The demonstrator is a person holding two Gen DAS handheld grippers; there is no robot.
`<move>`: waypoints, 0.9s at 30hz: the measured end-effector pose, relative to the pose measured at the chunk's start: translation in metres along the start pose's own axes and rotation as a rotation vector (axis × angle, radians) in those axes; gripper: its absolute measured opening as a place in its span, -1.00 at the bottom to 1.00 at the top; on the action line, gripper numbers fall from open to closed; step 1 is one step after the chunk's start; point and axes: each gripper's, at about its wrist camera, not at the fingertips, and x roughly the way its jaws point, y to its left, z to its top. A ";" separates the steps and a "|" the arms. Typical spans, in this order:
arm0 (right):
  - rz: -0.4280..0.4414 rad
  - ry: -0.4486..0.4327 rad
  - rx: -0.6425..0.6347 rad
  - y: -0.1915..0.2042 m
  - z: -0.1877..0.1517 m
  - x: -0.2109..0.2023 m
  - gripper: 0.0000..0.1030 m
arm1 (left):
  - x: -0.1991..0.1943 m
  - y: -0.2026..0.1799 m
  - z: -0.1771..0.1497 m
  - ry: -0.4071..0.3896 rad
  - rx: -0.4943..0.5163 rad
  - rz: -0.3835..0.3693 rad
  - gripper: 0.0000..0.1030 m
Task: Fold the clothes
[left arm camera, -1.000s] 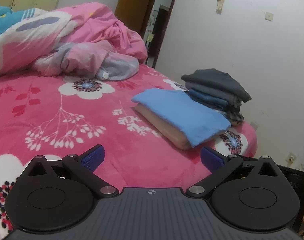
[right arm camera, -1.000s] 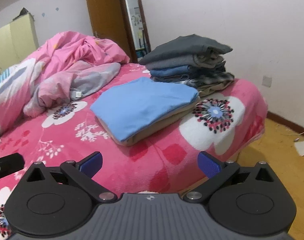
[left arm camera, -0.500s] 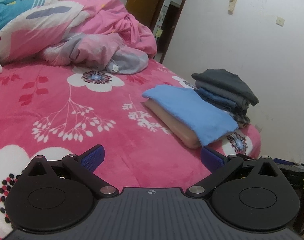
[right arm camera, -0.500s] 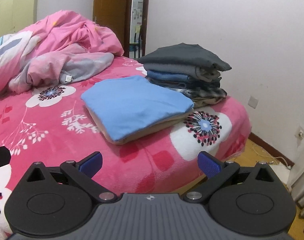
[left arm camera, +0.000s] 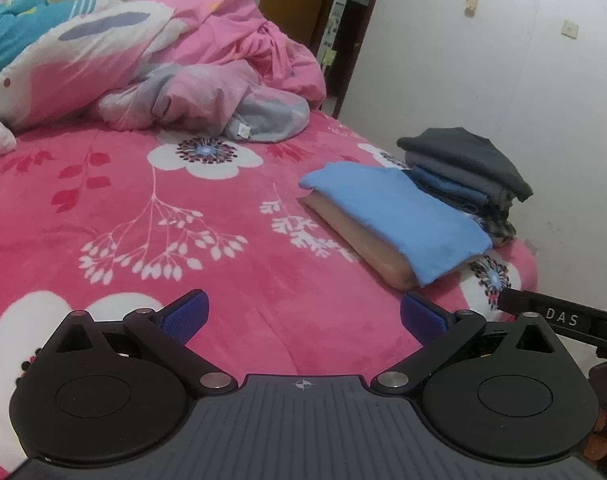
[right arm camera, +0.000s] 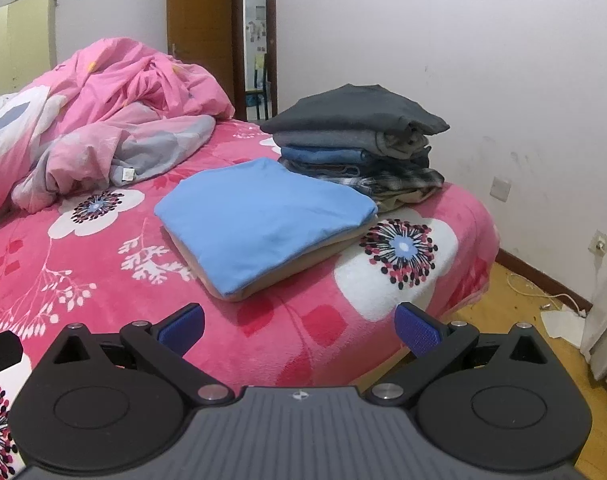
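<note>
A folded blue garment [left arm camera: 395, 212] [right arm camera: 259, 216] lies on a folded tan one [left arm camera: 359, 244] [right arm camera: 303, 264] near the bed's right corner. Behind them stands a stack of folded dark clothes [left arm camera: 467, 176] [right arm camera: 359, 136], a dark grey piece on top. My left gripper [left arm camera: 303, 314] is open and holds nothing, hovering over the pink flowered bedspread [left arm camera: 183, 216] short of the blue garment. My right gripper [right arm camera: 299, 326] is open too, empty, near the bed's front edge facing the same pile. The right gripper's black body [left arm camera: 559, 316] shows at the right of the left wrist view.
A crumpled pink and grey duvet [left arm camera: 175, 76] [right arm camera: 115, 120] fills the far side of the bed. A brown door [right arm camera: 199, 20] and open doorway stand behind. White wall [right arm camera: 483, 60] runs along the right. Wooden floor [right arm camera: 515, 320] with a cable and paper lies beside the bed.
Both grippers shifted while staying open and empty. The left view swung so the clothes piles sit further right; the right gripper's body came into the left view. The clothes did not move.
</note>
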 end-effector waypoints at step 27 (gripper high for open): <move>-0.041 0.000 -0.059 0.000 -0.001 -0.005 1.00 | -0.001 -0.024 0.001 -0.022 0.086 0.070 1.00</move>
